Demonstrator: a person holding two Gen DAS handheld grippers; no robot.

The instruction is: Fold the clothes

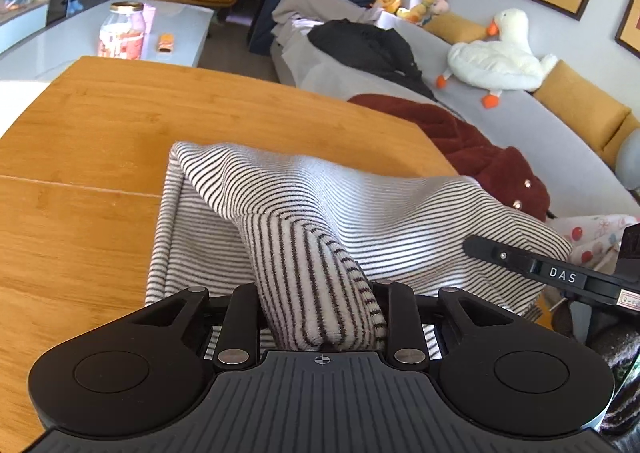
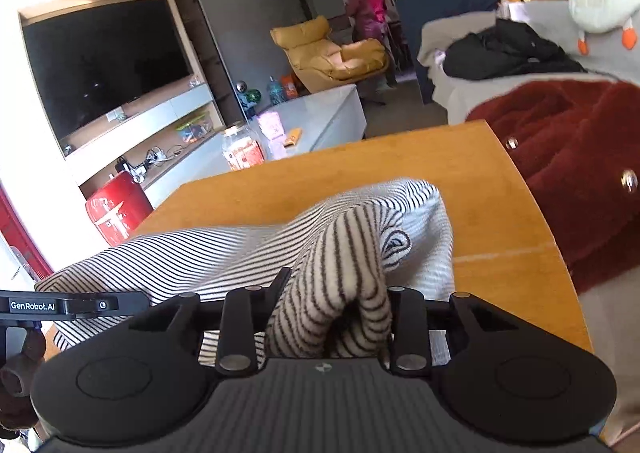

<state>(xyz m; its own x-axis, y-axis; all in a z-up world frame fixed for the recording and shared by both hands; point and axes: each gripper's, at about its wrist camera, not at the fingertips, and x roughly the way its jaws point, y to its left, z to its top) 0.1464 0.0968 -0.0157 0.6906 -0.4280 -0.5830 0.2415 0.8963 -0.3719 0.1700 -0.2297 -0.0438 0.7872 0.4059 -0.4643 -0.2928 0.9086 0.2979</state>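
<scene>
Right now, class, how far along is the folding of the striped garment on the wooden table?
Midway. Done: part of the striped garment already lies flat on the wooden table. In hand: the left tongs and right tongs each pinch a bunched end, lifted. Left: lay that fold down and smooth it; the red fleece lies unfolded on the sofa.

Two wrist views, close and low over my surface (image 1: 80, 125).
Both look forward along my tongs, sharing the striped garment (image 1: 360, 205), surface, and sofa (image 1: 540, 125) beyond.
</scene>
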